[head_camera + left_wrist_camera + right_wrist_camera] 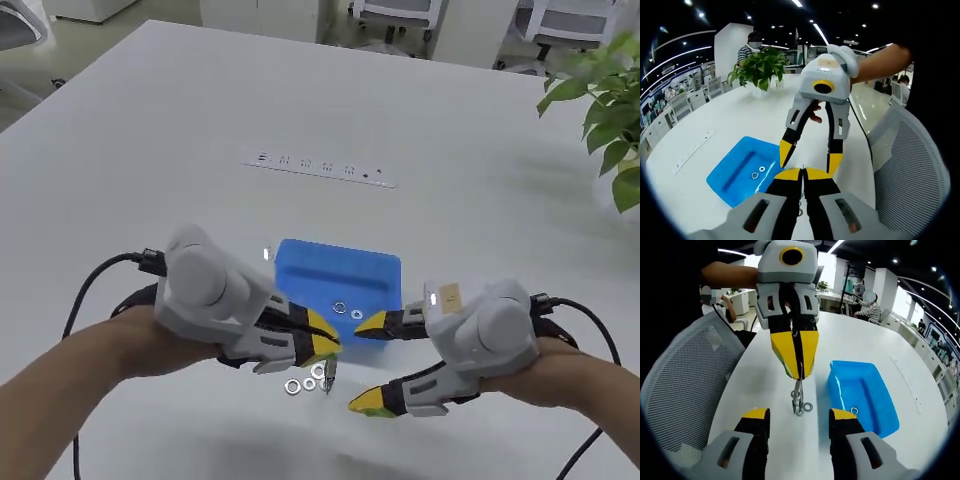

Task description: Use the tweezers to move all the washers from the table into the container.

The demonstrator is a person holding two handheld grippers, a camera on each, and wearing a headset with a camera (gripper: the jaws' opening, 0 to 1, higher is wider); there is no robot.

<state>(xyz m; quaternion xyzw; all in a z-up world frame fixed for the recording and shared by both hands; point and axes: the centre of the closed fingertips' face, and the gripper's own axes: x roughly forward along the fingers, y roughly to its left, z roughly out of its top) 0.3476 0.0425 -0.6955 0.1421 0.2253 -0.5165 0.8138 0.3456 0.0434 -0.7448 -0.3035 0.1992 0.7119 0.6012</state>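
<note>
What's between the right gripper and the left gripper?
Right gripper view: tips of the tweezers and a few washers on the table lie between the open right gripper and the left gripper.

Perhaps five washers (292, 387) — one container (300, 262), one tweezers (797, 392)

**No legible writing**

No word, number or brand can be read. A row of small dark marks is seen along the flat strip (320, 168) set into the table (150, 130), on the far side of the blue container (300, 262), but the marks are too small and blurred to be made out. A small tan label (450, 296) is borne on the housing of the right gripper (362, 364), and nothing can be deciphered on it
</note>
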